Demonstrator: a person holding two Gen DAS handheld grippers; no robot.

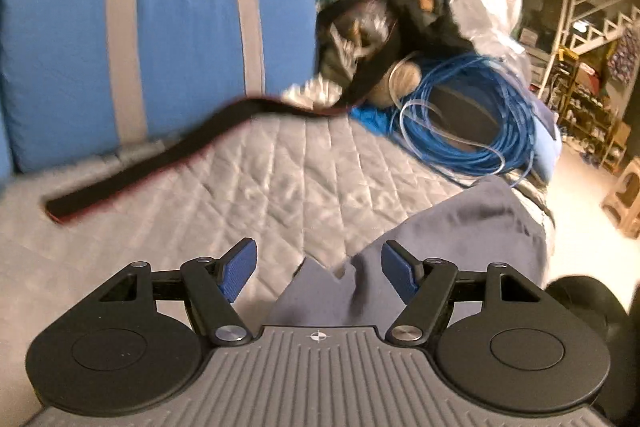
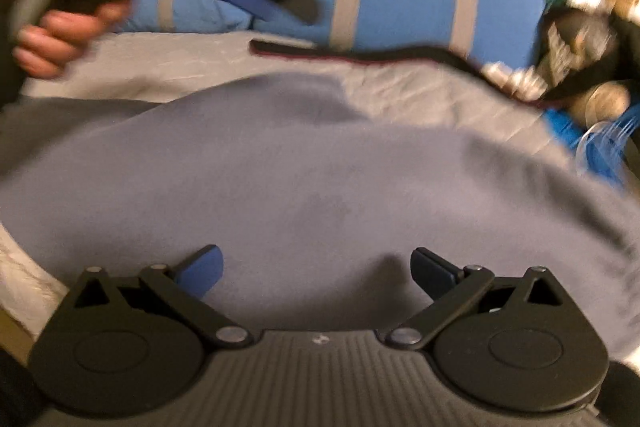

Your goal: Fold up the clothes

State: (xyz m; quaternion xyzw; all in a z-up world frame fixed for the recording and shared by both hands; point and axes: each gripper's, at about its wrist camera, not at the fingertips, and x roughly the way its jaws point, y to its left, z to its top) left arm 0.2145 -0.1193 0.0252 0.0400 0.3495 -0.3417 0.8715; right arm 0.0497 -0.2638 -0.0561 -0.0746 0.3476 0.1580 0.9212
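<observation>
Quilted grey bedding covers the bed (image 1: 256, 187), with a blue cushion (image 1: 160, 39) striped in grey standing along its far edge. A black strap (image 1: 160, 163) lies across the quilt in front of the cushion, running toward a heap of dark bags (image 1: 400, 7) at the far right corner. Beside that heap sits a coil of blue cable (image 1: 472, 119), near the bed's right edge.

A grey-blue garment (image 2: 304, 179) is spread on the near part of the bed, reaching to its near edge (both views are blurred, so its kind cannot be told). In the left wrist view a corner of it lies just under the left claw (image 1: 318, 269), whose blue pads (image 1: 240, 267) stand well apart, holding nothing. The right claw (image 2: 316, 269) hangs over the middle of the garment with its fingers spread wide and empty. In the right wrist view the person's left hand (image 2: 60, 11) grips the other tool's handle at the upper left.
</observation>
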